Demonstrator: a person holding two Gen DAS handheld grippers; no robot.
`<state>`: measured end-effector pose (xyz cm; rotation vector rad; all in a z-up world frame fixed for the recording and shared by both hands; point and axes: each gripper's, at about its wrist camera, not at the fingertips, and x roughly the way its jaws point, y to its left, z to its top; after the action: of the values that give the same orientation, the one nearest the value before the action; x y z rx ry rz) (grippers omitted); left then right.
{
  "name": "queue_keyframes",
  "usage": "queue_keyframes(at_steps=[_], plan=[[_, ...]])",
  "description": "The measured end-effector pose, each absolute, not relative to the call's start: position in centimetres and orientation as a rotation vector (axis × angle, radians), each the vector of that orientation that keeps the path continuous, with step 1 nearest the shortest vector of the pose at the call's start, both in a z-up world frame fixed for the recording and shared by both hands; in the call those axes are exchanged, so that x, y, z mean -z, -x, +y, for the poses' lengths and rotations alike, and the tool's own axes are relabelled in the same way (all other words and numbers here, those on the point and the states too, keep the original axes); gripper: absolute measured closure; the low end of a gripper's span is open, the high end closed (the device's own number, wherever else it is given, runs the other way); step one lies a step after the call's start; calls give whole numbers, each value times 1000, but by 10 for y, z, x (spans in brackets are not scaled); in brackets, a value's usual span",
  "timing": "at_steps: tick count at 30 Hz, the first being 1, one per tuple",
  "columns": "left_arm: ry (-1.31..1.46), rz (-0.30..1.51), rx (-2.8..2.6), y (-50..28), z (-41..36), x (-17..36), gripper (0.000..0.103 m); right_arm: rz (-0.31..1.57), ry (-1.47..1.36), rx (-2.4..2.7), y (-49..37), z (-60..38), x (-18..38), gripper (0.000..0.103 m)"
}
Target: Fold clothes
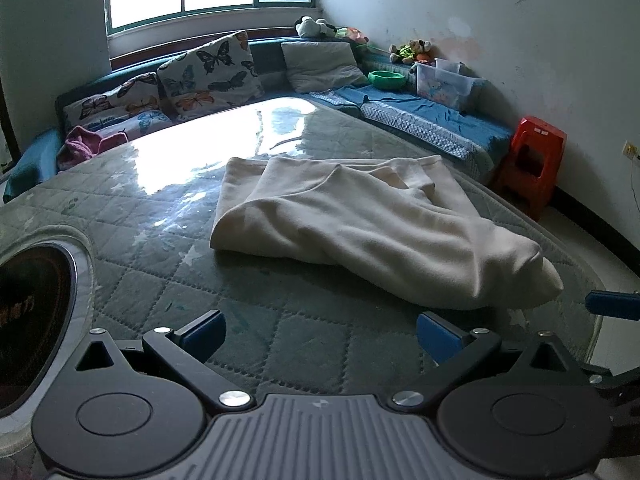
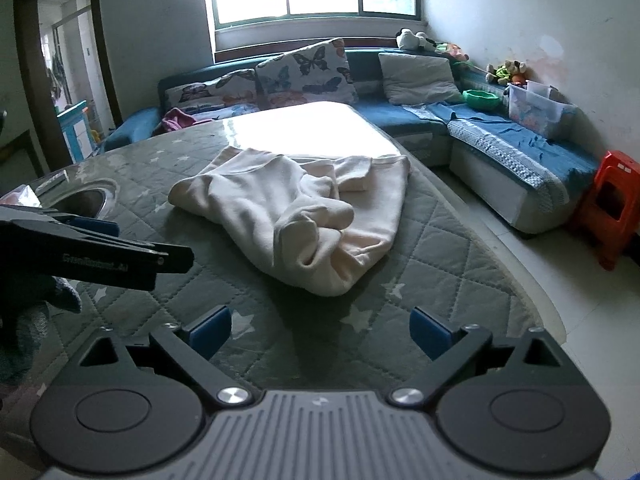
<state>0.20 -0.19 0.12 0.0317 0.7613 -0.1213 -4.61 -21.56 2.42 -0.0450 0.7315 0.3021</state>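
A cream long-sleeved garment [image 1: 360,220] lies loosely folded on the round table's quilted green cover [image 1: 168,288], its sleeves bunched on top. It also shows in the right wrist view [image 2: 304,216]. My left gripper [image 1: 320,338] is open and empty, just short of the garment's near edge. My right gripper [image 2: 320,334] is open and empty, a little back from the garment's near corner. The left gripper's body also shows in the right wrist view [image 2: 100,256], at the left. A blue fingertip of the right gripper [image 1: 612,304] shows at the right edge of the left wrist view.
A round metal-rimmed opening [image 1: 36,320] is set in the table at the left. A blue corner sofa [image 2: 520,148] with butterfly cushions [image 2: 304,72], a clear box [image 2: 536,110] and a green bowl [image 2: 482,99] runs behind. A red plastic stool [image 2: 612,212] stands on the floor at right.
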Motion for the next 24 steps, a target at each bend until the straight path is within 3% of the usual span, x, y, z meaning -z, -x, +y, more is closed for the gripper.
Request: queue_keyframes(at_steps=[24], plan=[[-60, 785, 132, -13, -8, 3, 0, 734, 54, -347, 37, -203, -21, 5]])
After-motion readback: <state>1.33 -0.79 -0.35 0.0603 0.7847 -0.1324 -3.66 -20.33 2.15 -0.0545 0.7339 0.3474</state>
